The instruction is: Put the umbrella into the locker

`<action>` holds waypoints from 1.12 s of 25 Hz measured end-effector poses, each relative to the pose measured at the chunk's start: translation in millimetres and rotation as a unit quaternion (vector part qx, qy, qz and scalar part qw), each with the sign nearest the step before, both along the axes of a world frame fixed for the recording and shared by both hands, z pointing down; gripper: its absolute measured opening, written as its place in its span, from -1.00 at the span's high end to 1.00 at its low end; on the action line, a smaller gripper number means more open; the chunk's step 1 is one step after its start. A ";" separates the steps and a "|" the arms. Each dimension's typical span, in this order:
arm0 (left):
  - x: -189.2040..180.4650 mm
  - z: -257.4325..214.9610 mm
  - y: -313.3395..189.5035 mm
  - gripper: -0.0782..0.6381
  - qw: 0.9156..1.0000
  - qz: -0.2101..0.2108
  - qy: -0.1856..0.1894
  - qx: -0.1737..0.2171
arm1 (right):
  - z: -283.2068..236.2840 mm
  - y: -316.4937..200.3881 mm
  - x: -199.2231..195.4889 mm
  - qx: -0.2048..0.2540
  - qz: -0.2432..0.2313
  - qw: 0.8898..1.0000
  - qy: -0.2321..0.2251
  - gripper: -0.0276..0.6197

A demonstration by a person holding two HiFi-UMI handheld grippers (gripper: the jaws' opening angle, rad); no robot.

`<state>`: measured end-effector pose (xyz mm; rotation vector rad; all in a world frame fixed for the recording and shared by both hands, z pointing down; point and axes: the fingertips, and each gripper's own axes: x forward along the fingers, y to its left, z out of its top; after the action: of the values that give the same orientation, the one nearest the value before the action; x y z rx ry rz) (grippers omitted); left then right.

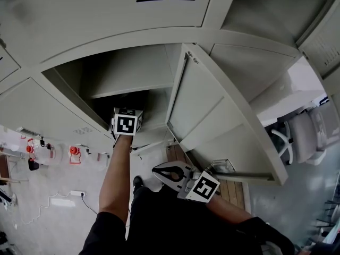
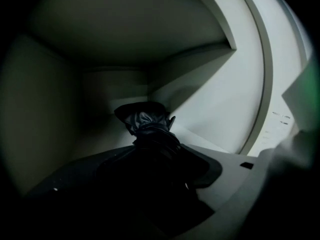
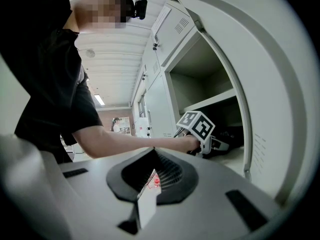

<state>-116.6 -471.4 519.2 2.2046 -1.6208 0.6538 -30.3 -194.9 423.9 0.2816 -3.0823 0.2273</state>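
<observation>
A folded black umbrella (image 2: 145,121) lies low in the open locker compartment (image 1: 79,84), its bunched end pointing at the back wall. My left gripper (image 2: 150,184) reaches inside under the shelf (image 1: 127,86), jaws wide around the umbrella's near part; it is very dark there. From outside, the head view shows only the left gripper's marker cube (image 1: 126,124) at the compartment mouth. In the right gripper view that cube (image 3: 199,125) shows beside the dark umbrella (image 3: 232,134). My right gripper (image 1: 156,169) hangs level outside, below the door, shut and empty.
The locker door (image 1: 212,116) stands swung open to the right of the compartment. More grey lockers (image 1: 106,4) fill the wall above and beside. A white chair (image 1: 305,134) stands at the right. Small red and white items (image 1: 74,153) sit on the floor at the left.
</observation>
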 end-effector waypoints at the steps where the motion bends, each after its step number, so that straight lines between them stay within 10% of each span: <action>1: 0.4 0.6 0.5 0.06 1.000 0.003 -0.007 -0.002 | 0.1 0.0 0.3 -0.001 0.000 1.000 0.000 0.88; 16: -6.4 -32.1 27.5 -0.04 0.999 0.025 -0.012 0.018 | -2.6 8.5 7.9 0.009 -0.014 1.000 -0.001 0.88; 28: 11.2 -144.8 105.5 0.63 0.971 0.041 0.170 0.165 | 1.3 24.5 12.4 -0.007 -0.034 0.999 -0.004 0.88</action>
<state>-105.4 -366.0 374.4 2.4555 -1.5494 0.0117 -17.9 -170.4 425.2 0.1759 -3.0904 0.2491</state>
